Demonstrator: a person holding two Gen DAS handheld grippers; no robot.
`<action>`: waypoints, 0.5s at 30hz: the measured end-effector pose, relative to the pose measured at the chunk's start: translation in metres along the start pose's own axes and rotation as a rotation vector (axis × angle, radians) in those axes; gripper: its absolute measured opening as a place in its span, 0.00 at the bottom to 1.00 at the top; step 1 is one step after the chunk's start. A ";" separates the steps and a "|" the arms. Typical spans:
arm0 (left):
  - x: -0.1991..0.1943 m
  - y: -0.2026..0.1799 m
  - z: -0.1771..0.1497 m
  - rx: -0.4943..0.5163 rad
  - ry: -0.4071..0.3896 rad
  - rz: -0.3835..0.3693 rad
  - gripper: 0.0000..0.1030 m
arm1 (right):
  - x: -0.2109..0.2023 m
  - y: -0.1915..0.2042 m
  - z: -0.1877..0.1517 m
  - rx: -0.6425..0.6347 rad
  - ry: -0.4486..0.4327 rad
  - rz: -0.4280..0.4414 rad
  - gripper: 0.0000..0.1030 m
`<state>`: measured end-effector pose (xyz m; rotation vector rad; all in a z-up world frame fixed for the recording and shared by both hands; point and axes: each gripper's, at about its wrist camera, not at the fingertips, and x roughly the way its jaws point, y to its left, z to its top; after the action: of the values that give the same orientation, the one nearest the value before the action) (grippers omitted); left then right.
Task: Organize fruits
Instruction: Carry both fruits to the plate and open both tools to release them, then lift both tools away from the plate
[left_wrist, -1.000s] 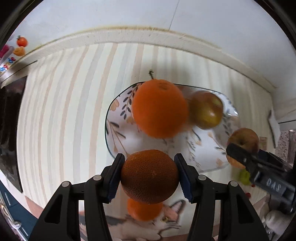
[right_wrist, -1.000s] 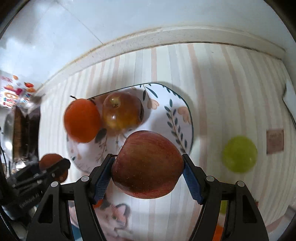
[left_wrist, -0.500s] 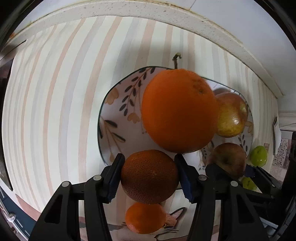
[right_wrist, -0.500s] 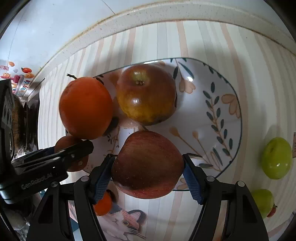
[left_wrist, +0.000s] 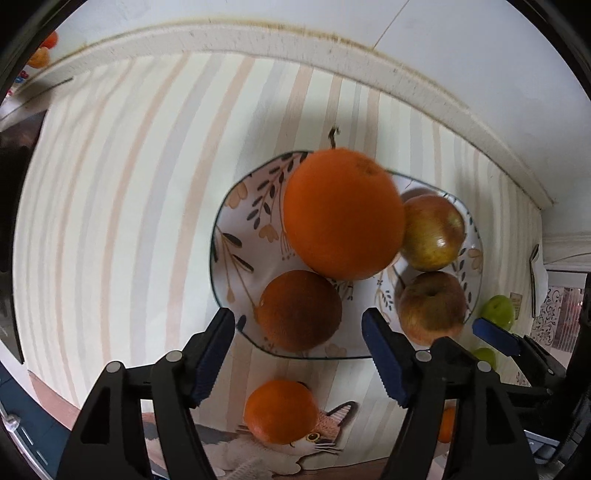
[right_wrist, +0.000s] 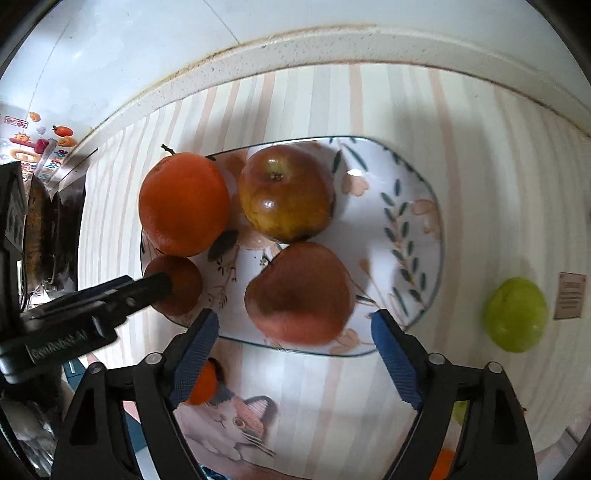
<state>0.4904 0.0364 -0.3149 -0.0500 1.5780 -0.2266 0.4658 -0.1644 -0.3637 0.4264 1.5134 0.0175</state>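
**Q:** What do the fruits look like on your feeds?

**A:** I see four on the floral plate (left_wrist: 236, 236): a large orange (left_wrist: 343, 214) with a stem, a darker rough-skinned orange (left_wrist: 299, 310), a yellow-red apple (right_wrist: 286, 192), and a dull red apple (right_wrist: 299, 293).

**Q:** Where do they lie against the fingers?

**A:** My left gripper (left_wrist: 297, 356) has just been opening; its jaws stand apart, the dark orange lying on the plate beyond them, clear of both pads. My right gripper (right_wrist: 291, 360) likewise has just spread; the red apple rests on the plate ahead of the pads, untouched.

**Q:** Anything unclear?

**A:** A small tangerine (left_wrist: 280, 411) sits off the plate on the cat-print mat (right_wrist: 236, 424), half hidden in the right view. A green fruit (right_wrist: 515, 314) lies well apart; I cannot tell its kind.
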 end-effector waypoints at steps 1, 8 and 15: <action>-0.004 -0.002 -0.001 0.004 -0.012 0.007 0.68 | -0.003 0.000 -0.002 -0.002 -0.008 -0.012 0.91; -0.037 -0.007 -0.023 0.043 -0.123 0.102 0.68 | -0.032 0.001 -0.020 -0.028 -0.093 -0.097 0.91; -0.066 -0.023 -0.058 0.065 -0.231 0.136 0.68 | -0.067 0.004 -0.051 -0.040 -0.182 -0.142 0.91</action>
<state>0.4323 0.0322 -0.2457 0.0791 1.3371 -0.1590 0.4129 -0.1660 -0.2986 0.2793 1.3580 -0.0999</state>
